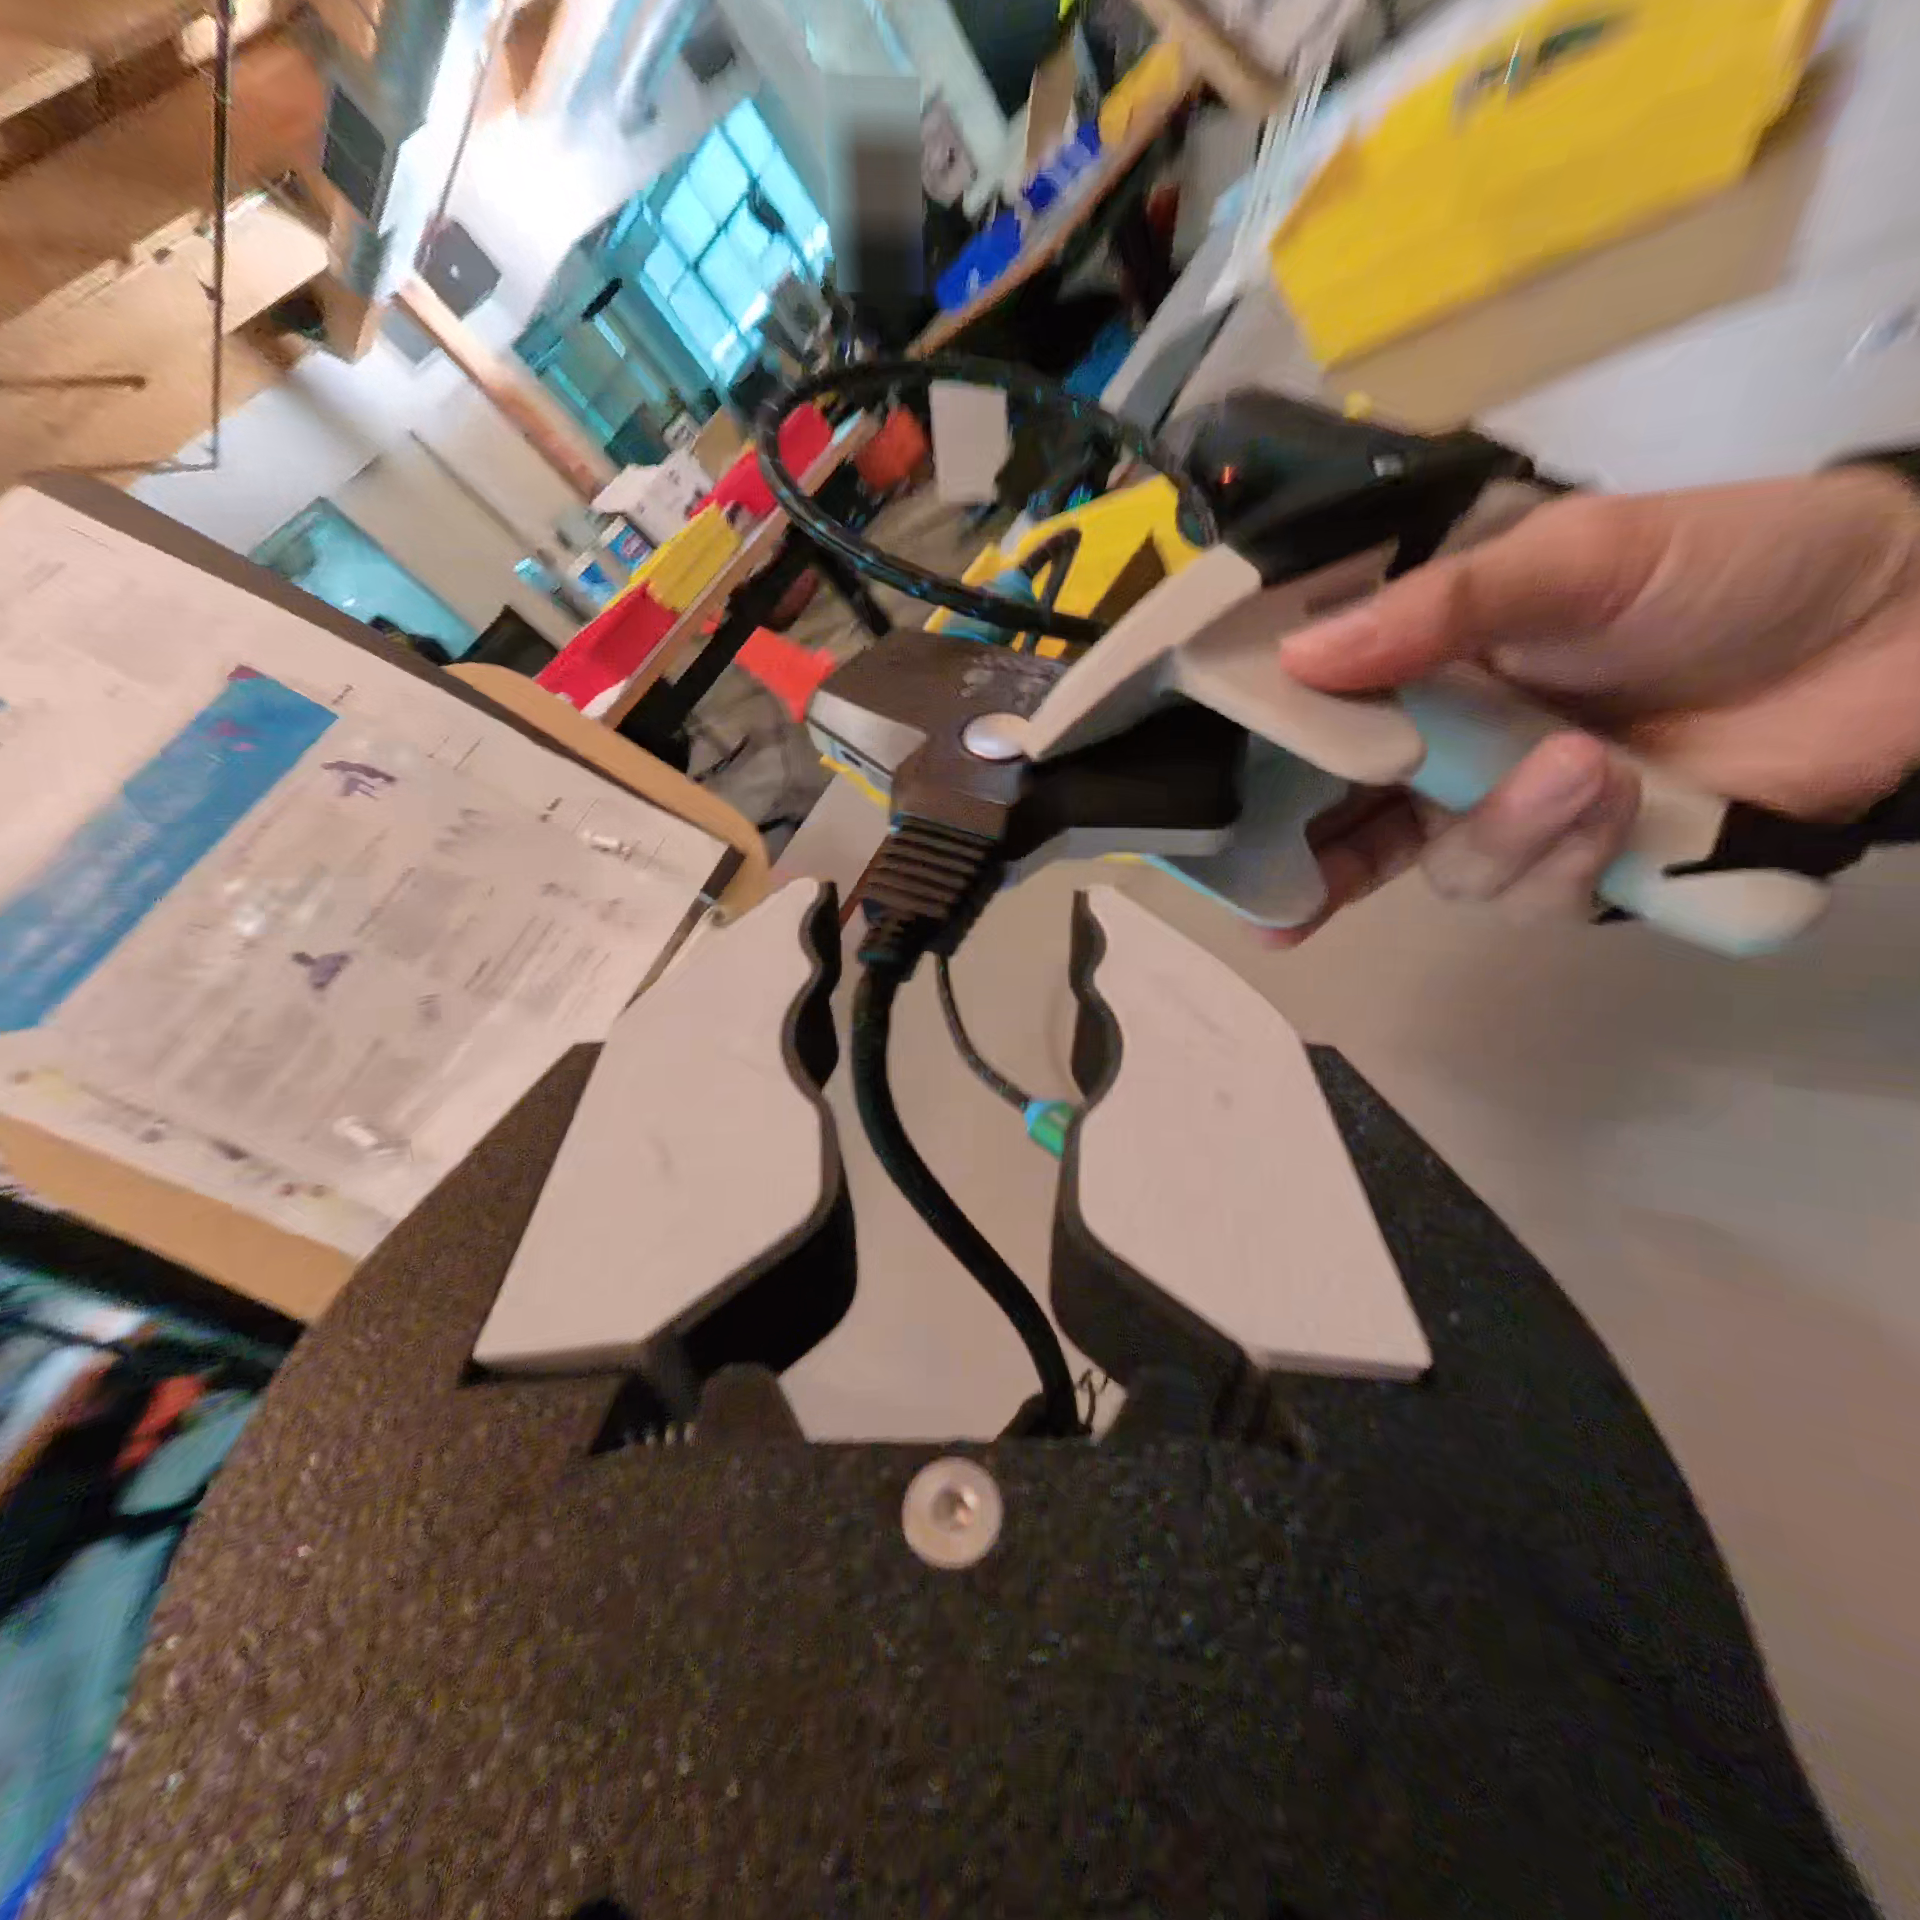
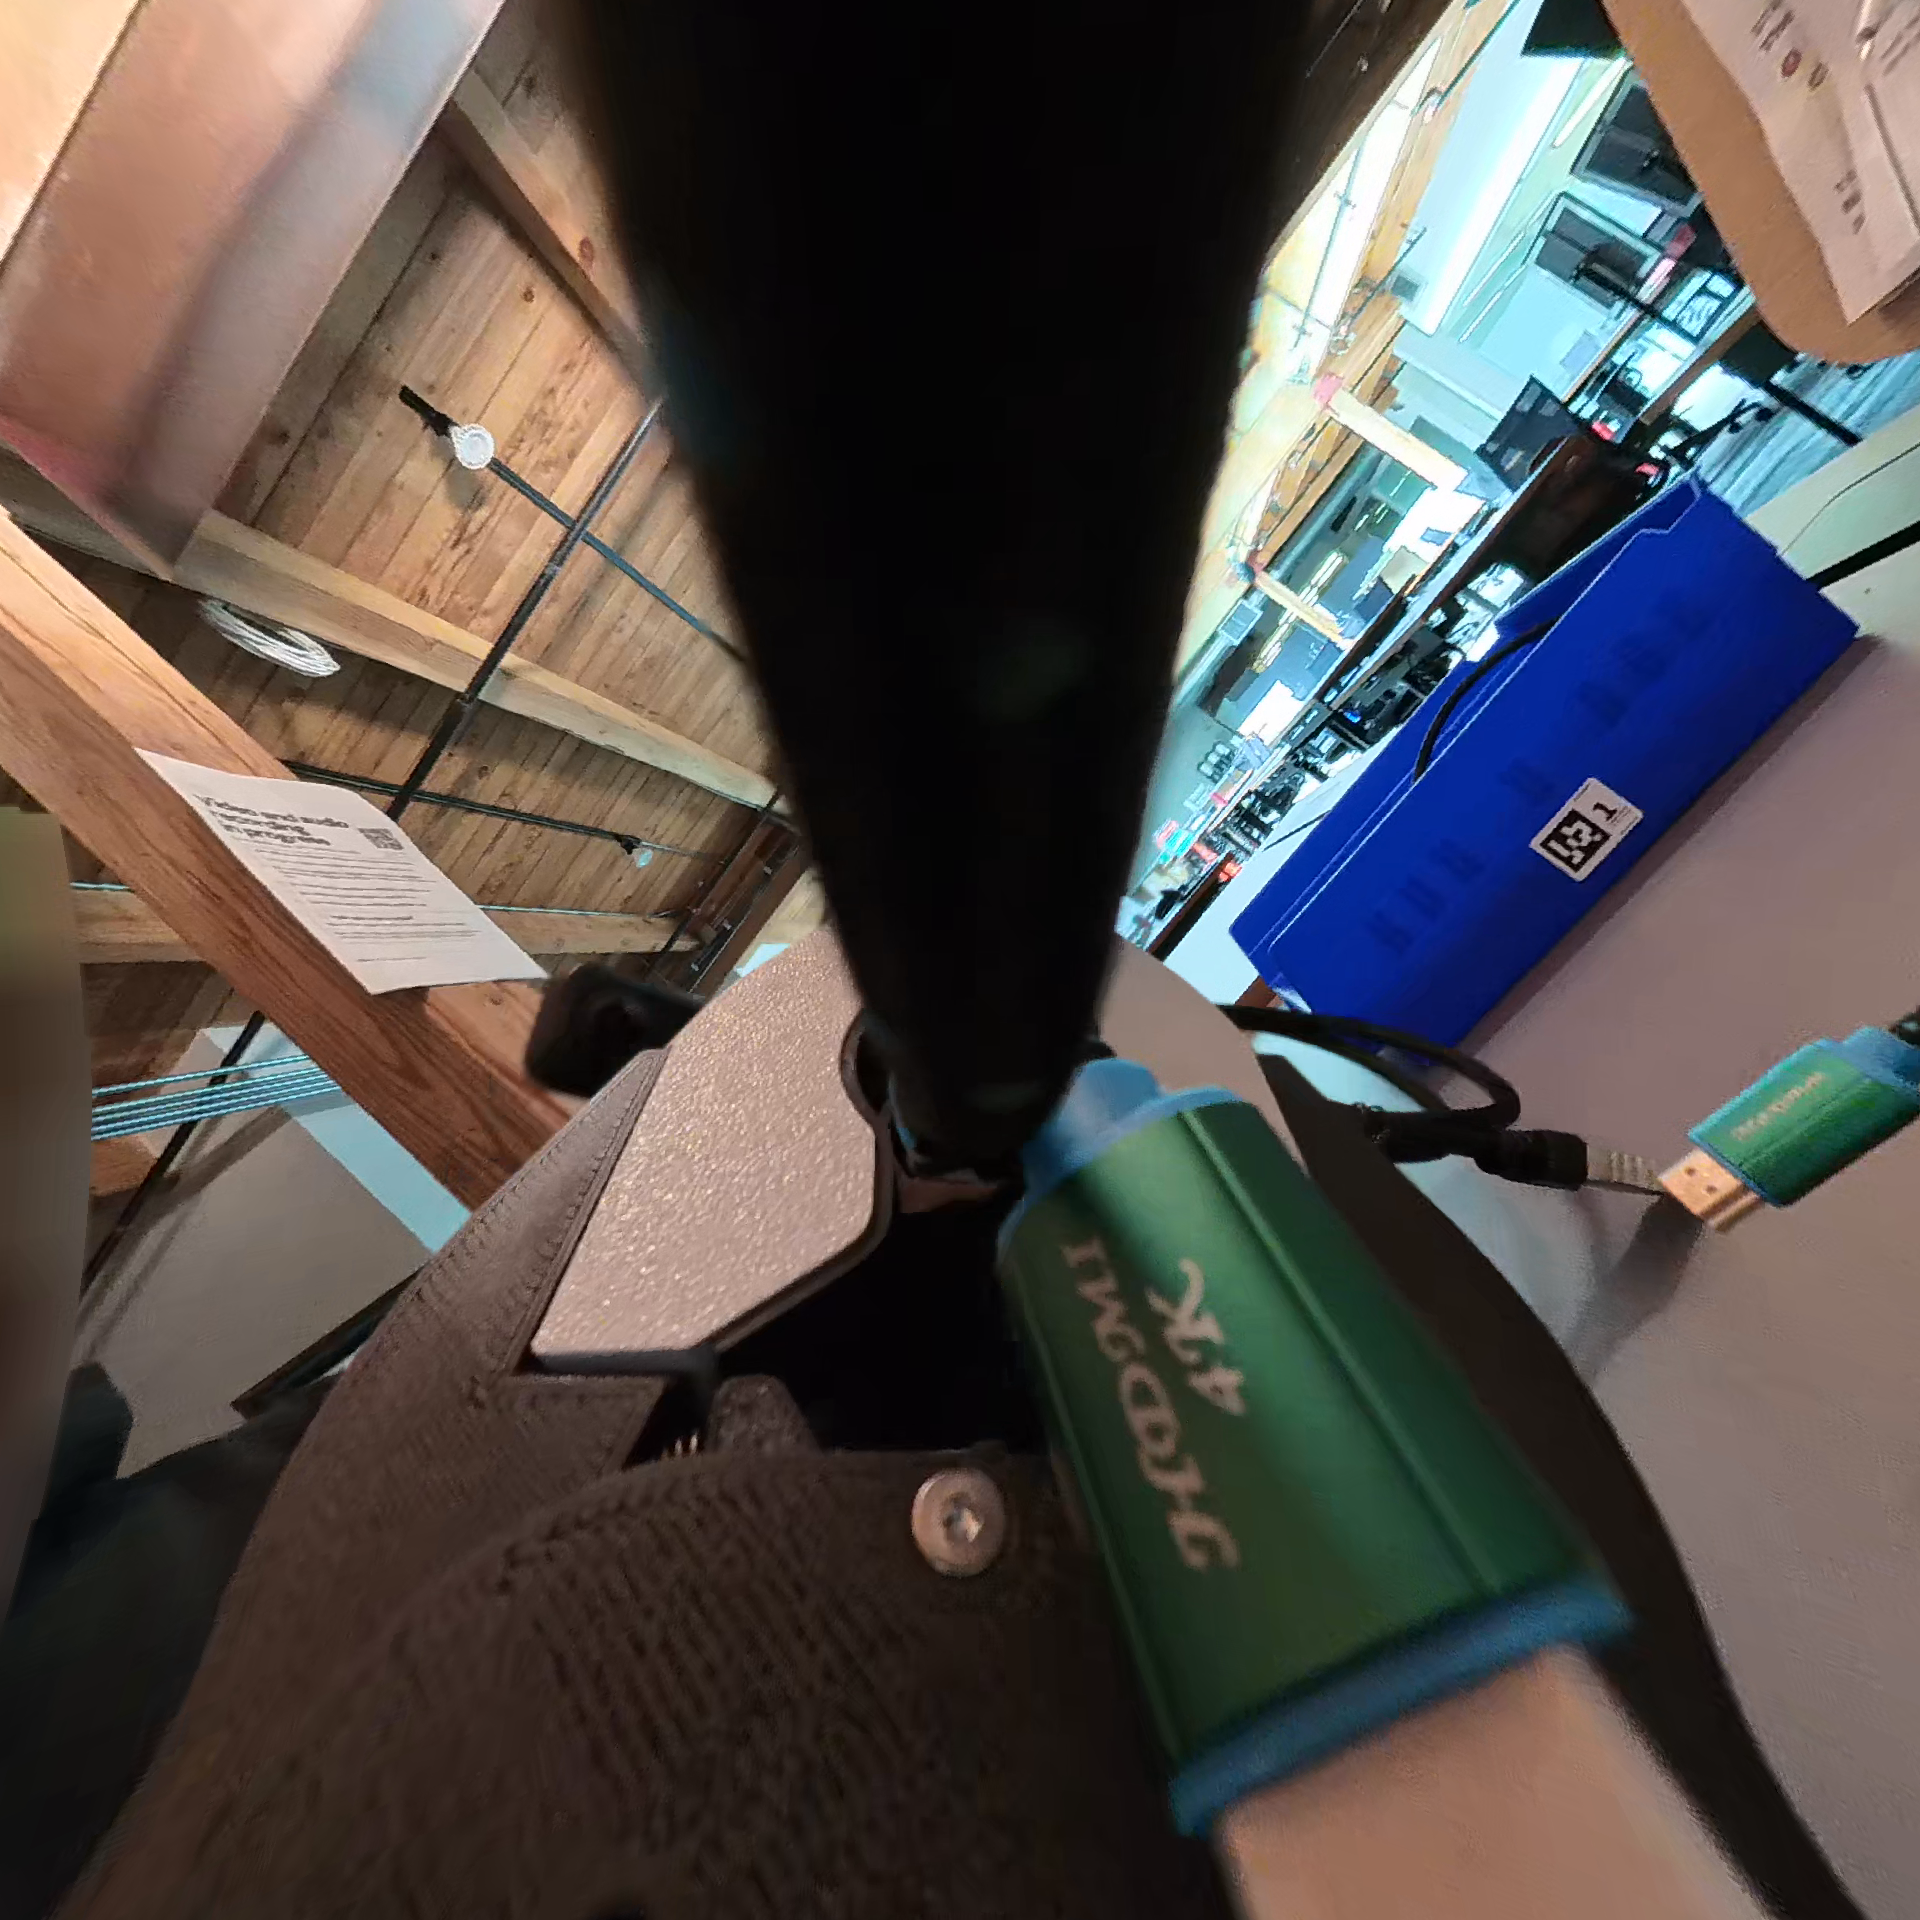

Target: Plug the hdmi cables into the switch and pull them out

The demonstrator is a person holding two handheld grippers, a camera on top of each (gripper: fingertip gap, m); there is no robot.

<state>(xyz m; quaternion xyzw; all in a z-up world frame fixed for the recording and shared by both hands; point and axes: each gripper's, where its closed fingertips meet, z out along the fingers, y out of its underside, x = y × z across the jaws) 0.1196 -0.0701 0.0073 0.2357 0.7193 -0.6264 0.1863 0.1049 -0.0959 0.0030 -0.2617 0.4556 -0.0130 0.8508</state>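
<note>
The switch (image 1: 966,686), a dark box with a silver side and a round silver button, is clamped in my right gripper (image 1: 1039,800), which a hand holds above the table. Its black cable (image 1: 894,1101) runs down between the open fingers of my left gripper (image 1: 951,914), which grips nothing. A green HDMI plug (image 1: 1047,1127) lies on the table between those fingers. In the right wrist view my right gripper (image 2: 966,1112) is shut on a black shape. A second green plug (image 2: 1299,1486) lies over its right finger; I cannot tell whether it is plugged in. Another green plug (image 2: 1808,1122) lies on the table.
A cardboard box with a printed sheet (image 1: 312,935) stands close on the left. A yellow box (image 1: 1507,177) is at the back right. A blue bin (image 2: 1538,790) stands on the table (image 2: 1714,1455), with a thin black barrel-plug cable (image 2: 1527,1153) in front of it.
</note>
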